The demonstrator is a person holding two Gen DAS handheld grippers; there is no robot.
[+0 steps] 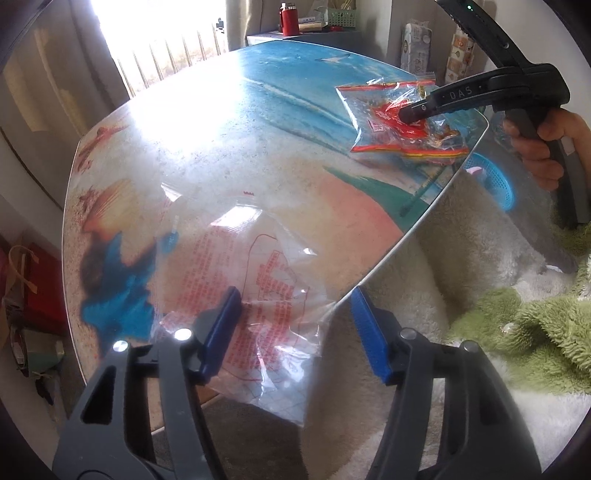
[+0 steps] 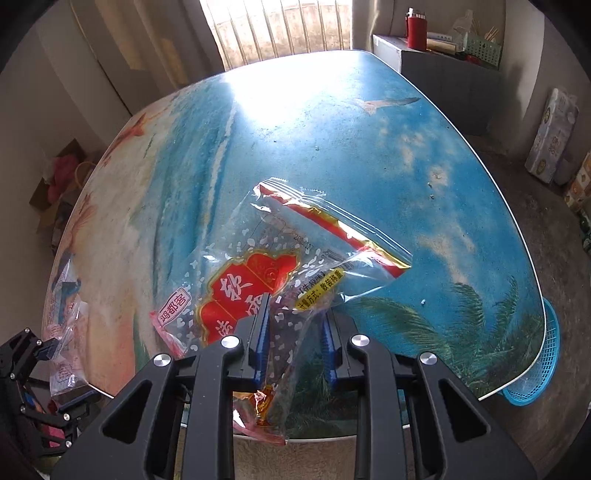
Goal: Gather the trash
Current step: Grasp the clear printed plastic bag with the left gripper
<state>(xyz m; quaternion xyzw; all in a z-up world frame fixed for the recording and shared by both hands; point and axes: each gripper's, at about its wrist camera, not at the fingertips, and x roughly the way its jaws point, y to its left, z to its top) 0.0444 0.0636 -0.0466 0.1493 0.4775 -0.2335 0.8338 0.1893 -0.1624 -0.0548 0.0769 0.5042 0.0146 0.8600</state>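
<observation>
A clear plastic bag with red print lies at the near edge of the beach-print table, overhanging it. My left gripper is open, its blue pads either side of the bag's near part. A clear snack bag with a red label lies on the table; it also shows in the left wrist view. My right gripper is open around that bag's near end, the jaws not closed on it. The left gripper and its bag show at far left.
A blue plastic basket sits below the table's right edge, also in the left wrist view. Fluffy white and green blankets lie beside the table. A cabinet with a red flask stands at the back.
</observation>
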